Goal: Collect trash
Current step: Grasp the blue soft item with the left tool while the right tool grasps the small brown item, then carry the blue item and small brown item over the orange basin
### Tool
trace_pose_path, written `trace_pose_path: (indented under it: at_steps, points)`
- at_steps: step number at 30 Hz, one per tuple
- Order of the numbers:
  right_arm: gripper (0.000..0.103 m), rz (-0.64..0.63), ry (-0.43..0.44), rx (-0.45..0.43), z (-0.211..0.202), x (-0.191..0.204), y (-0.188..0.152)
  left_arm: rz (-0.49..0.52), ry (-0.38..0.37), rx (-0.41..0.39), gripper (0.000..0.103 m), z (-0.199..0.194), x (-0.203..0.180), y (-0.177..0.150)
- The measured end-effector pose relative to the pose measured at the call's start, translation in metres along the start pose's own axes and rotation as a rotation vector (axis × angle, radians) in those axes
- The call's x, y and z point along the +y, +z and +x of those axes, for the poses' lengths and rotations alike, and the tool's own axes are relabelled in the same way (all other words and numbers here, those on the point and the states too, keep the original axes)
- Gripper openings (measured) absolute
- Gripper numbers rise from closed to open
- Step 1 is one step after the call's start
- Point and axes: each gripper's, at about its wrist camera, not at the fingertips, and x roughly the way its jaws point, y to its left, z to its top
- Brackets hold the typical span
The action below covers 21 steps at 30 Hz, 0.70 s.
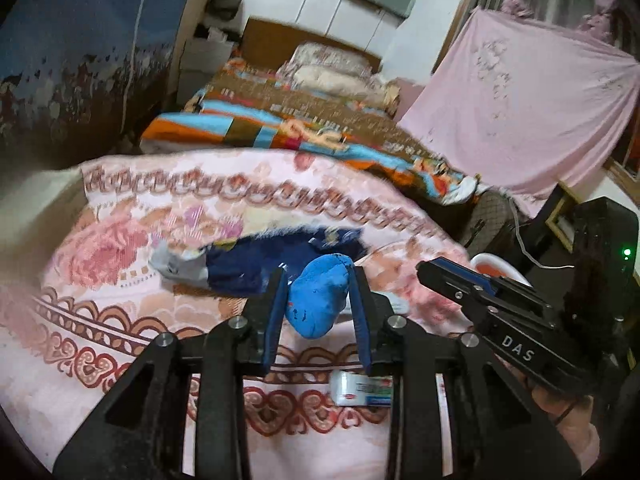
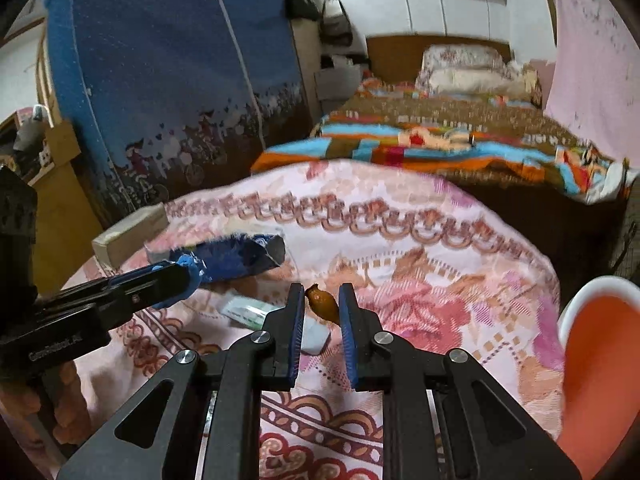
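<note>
In the left wrist view my left gripper (image 1: 317,276) is shut on a crumpled bright blue wad (image 1: 320,304), held just above the floral pink cloth (image 1: 120,248). In the right wrist view my right gripper (image 2: 322,290) is shut on a small brown scrap (image 2: 323,303). A dark blue torn wrapper (image 1: 276,260) (image 2: 240,254) lies flat on the cloth beyond both grippers. Under the left fingers lies a small white carton (image 1: 360,390); it shows as the white carton (image 2: 244,312) left of the right gripper. The right gripper (image 1: 440,272) reaches in from the right, the left gripper (image 2: 180,280) from the left.
An orange bin with a white rim (image 2: 600,360) (image 1: 494,266) stands at the cloth's right edge. A white flat piece (image 2: 316,338) lies under the right fingers. Beyond the cloth are a bed with a striped blanket (image 1: 280,128), a blue curtain (image 2: 168,80) and a pink sheet (image 1: 520,100).
</note>
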Motion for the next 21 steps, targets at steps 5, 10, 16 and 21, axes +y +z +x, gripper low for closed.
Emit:
trace_pose_path:
  at_steps: [5, 10, 16, 21]
  points:
    - [0.015, -0.039, -0.023, -0.141, -0.026, 0.008, -0.001, 0.081, 0.024, -0.122, 0.016, -0.024, -0.018, -0.001]
    - [0.015, -0.050, -0.046, -0.257, -0.047, 0.012, -0.003, 0.090, 0.060, -0.237, 0.016, -0.045, -0.026, 0.000]
    - [0.015, -0.034, -0.058, -0.455, -0.085, 0.009, -0.013, 0.117, 0.059, -0.327, 0.016, -0.061, -0.041, 0.006]
    - [0.015, -0.028, -0.100, -0.582, -0.115, 0.003, -0.019, 0.194, 0.031, -0.369, 0.016, -0.067, -0.066, 0.005]
